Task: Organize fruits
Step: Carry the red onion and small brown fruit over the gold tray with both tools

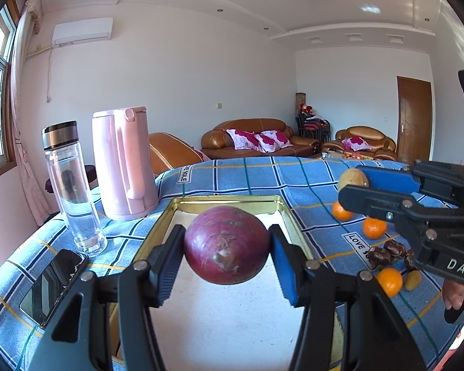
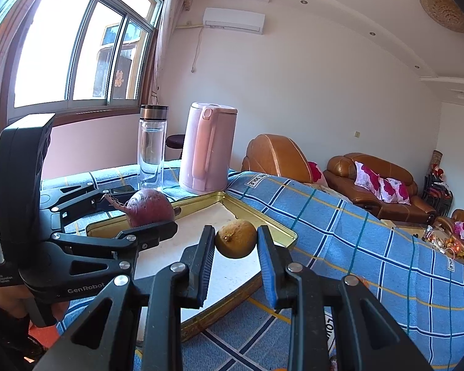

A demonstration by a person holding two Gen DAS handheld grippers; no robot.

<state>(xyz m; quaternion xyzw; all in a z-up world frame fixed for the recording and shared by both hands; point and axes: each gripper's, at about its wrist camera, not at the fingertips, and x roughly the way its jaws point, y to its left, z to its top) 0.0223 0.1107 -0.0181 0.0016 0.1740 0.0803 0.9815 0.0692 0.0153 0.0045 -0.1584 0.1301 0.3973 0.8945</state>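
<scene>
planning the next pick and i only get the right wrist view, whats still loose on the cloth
observer: Three oranges lie on the checked cloth, to the right of the gold tray.
operator: anything else near them
observer: A clump of dark brown pieces lies among the oranges; I cannot tell what they are.
operator: is the left grip on the onion square
observer: Yes, the left gripper presses the red onion from both sides, over the tray.

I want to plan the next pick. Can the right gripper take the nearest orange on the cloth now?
Probably not yet: the right gripper is shut on a small brown fruit above the tray. It must release this first. The orange itself lies uncovered.
</scene>
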